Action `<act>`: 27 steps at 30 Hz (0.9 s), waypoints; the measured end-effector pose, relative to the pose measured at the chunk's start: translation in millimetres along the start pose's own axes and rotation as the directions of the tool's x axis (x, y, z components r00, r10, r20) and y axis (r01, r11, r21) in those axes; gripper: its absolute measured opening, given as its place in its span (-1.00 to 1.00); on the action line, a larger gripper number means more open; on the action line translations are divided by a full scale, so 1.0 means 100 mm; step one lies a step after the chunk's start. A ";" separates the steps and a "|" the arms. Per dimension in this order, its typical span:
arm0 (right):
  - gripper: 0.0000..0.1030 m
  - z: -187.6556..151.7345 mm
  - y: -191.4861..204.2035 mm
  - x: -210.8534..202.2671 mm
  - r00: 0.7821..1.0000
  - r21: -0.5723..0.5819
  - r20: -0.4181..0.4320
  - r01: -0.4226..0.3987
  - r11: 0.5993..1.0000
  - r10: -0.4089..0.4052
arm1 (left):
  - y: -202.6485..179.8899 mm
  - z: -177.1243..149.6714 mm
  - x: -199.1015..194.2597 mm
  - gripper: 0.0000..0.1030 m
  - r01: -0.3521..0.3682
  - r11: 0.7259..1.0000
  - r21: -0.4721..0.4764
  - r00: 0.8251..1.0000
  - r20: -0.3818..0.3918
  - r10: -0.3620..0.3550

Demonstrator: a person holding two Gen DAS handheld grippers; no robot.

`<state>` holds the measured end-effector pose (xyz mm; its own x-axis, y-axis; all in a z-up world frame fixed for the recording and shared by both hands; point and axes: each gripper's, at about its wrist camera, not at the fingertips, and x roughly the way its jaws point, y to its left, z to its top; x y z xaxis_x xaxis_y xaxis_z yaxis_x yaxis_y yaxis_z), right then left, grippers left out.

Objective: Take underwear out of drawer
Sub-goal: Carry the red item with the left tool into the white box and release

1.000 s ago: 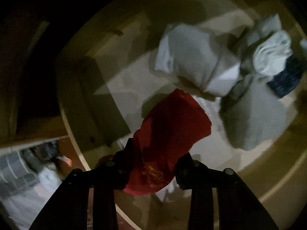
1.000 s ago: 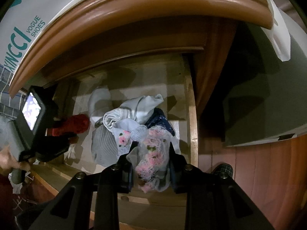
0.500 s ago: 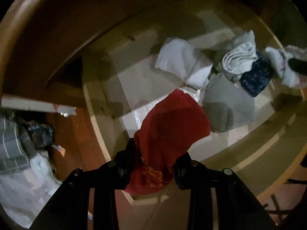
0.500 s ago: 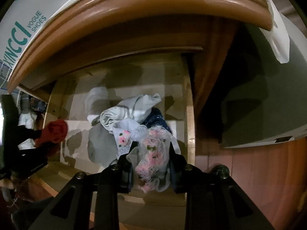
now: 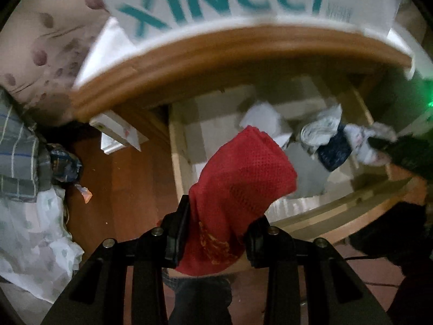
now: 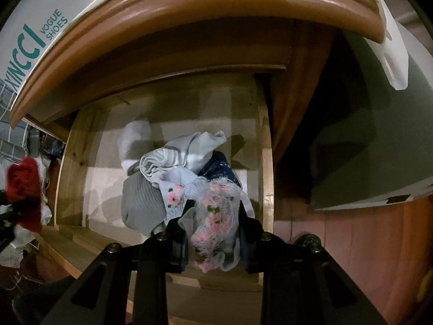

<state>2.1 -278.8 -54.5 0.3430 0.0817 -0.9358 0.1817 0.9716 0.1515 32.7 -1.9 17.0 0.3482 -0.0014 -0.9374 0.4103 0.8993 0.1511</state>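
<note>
My left hand-held gripper (image 5: 213,233) pinches the red underwear (image 5: 240,187), which hangs limp above the drawer's (image 6: 266,162) left front corner. My right hand-held gripper (image 6: 213,233) is clamped on a pink-flowered lace piece (image 6: 216,216) atop the pile. Both look light, soft and likely to snag, so I'd bunch a thick fold. The pale wooden drawer sits under a shoe box (image 5: 243,8); reddish floor (image 5: 121,189) lies below, dimly lit.
</note>
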 end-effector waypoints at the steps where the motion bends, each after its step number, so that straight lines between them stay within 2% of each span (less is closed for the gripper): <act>1: -0.46 0.00 0.00 0.00 1.000 0.000 -0.001 0.001 1.000 -0.001 | 0.05 0.00 -0.14 -0.39 0.014 1.000 -0.020 1.000 0.022 -0.013; 5: -0.46 0.00 0.00 -0.01 1.000 -0.004 0.005 0.002 1.000 -0.002 | 0.21 0.02 -0.55 -0.39 0.073 0.995 -0.074 0.993 0.101 -0.065; 8: -0.46 -0.01 -0.01 -0.02 1.000 0.000 0.005 -0.010 1.000 0.010 | 0.32 0.09 -0.92 -0.39 0.075 0.993 -0.093 0.985 0.159 -0.060; 15: -0.46 -0.01 0.00 -0.03 1.000 0.002 0.002 -0.013 1.000 0.013 | 0.61 0.51 -1.77 -0.39 0.099 0.984 -0.145 0.949 0.311 -0.050; 19: -0.46 -0.01 0.01 -0.03 1.000 -0.001 0.000 -0.012 1.000 0.012 | 0.69 0.87 -1.98 -0.38 0.109 0.979 -0.170 0.940 0.339 -0.045; 24: -0.46 0.00 0.00 -0.03 1.000 0.003 0.000 -0.020 1.000 0.020 | 0.70 1.36 -2.02 -0.38 0.111 0.977 -0.185 0.932 0.362 -0.037; 27: -0.46 0.00 -0.01 -0.02 1.000 0.006 -0.003 -0.020 1.000 0.020 | 0.72 1.63 -1.89 -0.38 0.129 0.969 -0.208 0.937 0.345 -0.051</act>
<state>0.8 -279.9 -52.5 0.3441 0.1017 -0.9334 0.1806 0.9684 0.1721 133.7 -8.7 256.6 0.5961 -0.1979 -0.7781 0.2672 0.9628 -0.0402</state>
